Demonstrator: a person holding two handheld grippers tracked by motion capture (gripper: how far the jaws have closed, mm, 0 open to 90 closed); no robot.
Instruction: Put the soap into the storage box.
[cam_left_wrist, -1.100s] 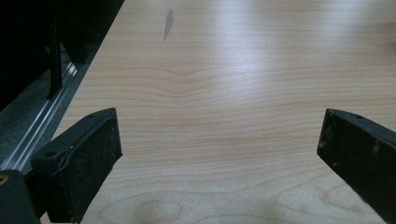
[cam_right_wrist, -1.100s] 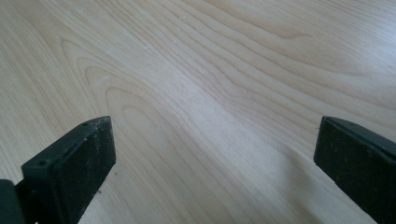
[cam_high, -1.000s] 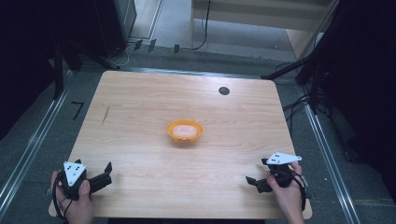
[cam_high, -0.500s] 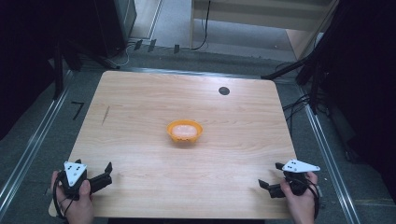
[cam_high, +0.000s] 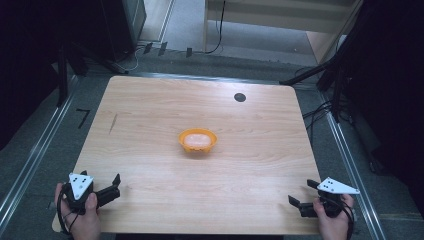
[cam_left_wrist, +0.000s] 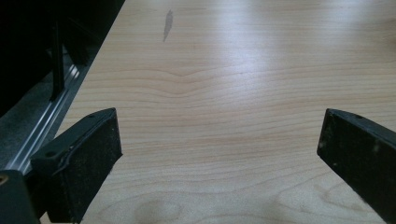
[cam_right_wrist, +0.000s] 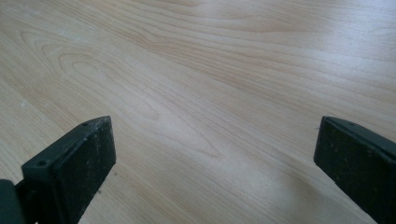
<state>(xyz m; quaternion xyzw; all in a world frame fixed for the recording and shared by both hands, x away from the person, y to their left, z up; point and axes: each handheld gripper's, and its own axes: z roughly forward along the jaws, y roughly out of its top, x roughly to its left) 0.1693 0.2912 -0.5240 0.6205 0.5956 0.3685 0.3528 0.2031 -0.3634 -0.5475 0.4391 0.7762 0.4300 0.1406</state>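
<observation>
Since the earlier frames, the right gripper (cam_high: 303, 196) has withdrawn to the near right corner of the light wooden table (cam_high: 150, 120); the left gripper (cam_high: 106, 184) is unchanged at the near left corner. Both grippers have their jaws spread wide over bare wood, gripping nothing. A small round orange bowl (cam_high: 198, 140) sits mid-table, well apart from both; its pale contents are indistinct. A black disc (cam_high: 240, 97) lies near the far edge.

No readable text anywhere.
You get no labels, brands, numbers or signs legible in these views.
</observation>
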